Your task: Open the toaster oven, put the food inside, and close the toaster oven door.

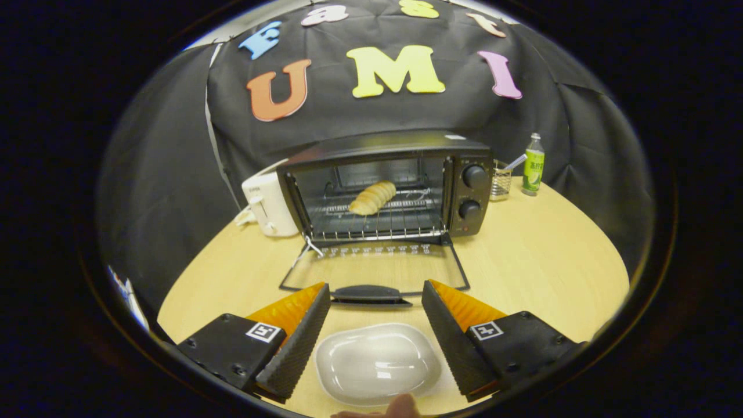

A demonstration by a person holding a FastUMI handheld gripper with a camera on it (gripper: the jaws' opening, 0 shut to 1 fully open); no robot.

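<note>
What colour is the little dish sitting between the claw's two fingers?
White. The glossy oval white dish shows best in the gripper view, lying empty between the open claw's fingers.

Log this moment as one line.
gripper: open, holding nothing | oven door: down, handle just ahead of fingers | bread: on rack | dish: empty, between fingers

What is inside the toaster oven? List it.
Inside the toaster oven, a pale bread roll lies on the wire rack. The door lies open. The hand-held gripper is open, holding nothing. Anything beneath the rack is unclear.
</note>
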